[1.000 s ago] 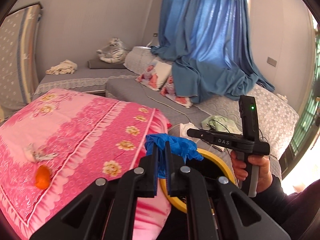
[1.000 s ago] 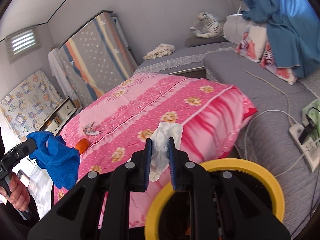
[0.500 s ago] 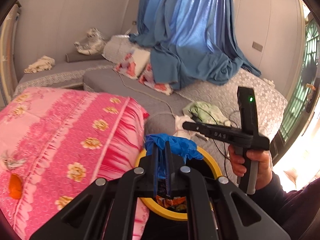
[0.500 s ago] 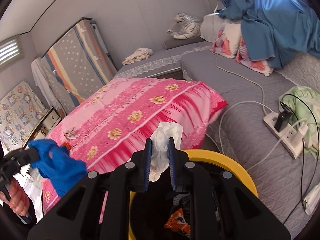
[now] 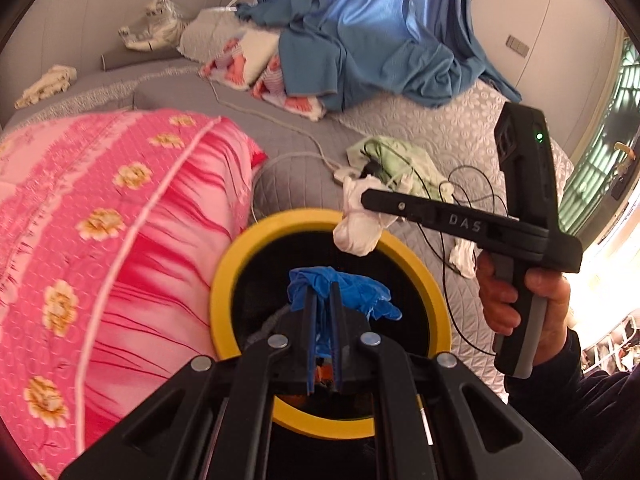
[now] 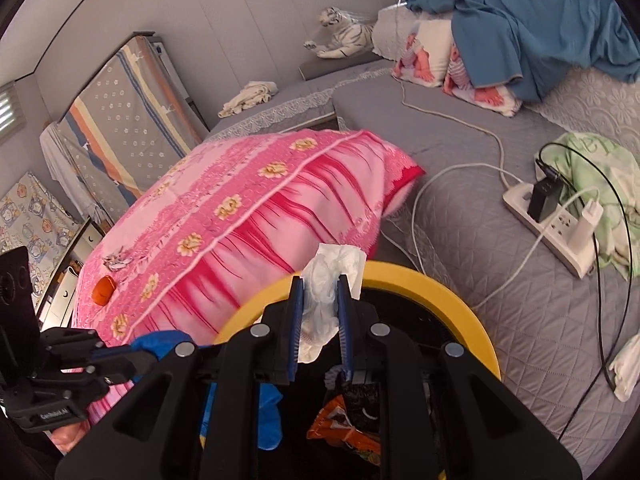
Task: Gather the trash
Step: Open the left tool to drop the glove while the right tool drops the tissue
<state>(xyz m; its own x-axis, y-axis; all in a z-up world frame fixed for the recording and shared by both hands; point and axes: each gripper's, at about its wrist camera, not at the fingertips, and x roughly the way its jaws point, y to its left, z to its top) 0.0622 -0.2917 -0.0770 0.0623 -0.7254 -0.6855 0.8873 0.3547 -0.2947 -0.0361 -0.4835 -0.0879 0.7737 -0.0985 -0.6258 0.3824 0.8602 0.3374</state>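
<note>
My left gripper (image 5: pixel 323 294) is shut on a crumpled blue glove (image 5: pixel 352 290) and holds it over the mouth of the yellow-rimmed black bin (image 5: pixel 228 276). My right gripper (image 6: pixel 319 292) is shut on a wad of white tissue (image 6: pixel 332 276), held over the far rim of the same bin (image 6: pixel 460 292). In the left wrist view the right gripper (image 5: pixel 364 196) shows with the tissue (image 5: pixel 358 226) hanging from it above the bin's rim. The blue glove (image 6: pixel 160 342) shows at the lower left of the right wrist view. Wrappers (image 6: pixel 344 428) lie inside the bin.
A pink flowered pillow (image 6: pixel 248 216) lies left of the bin, with an orange scrap (image 6: pixel 103 290) and a small crumpled wrapper (image 6: pixel 116 260) on it. A white power strip (image 6: pixel 556 236) with cables, a green cloth (image 6: pixel 596 168) and a white tissue (image 6: pixel 626 364) lie on the grey bed.
Both grippers have moved down and over the bin, which now fills the lower part of both views. The glove and the tissue stay held.
</note>
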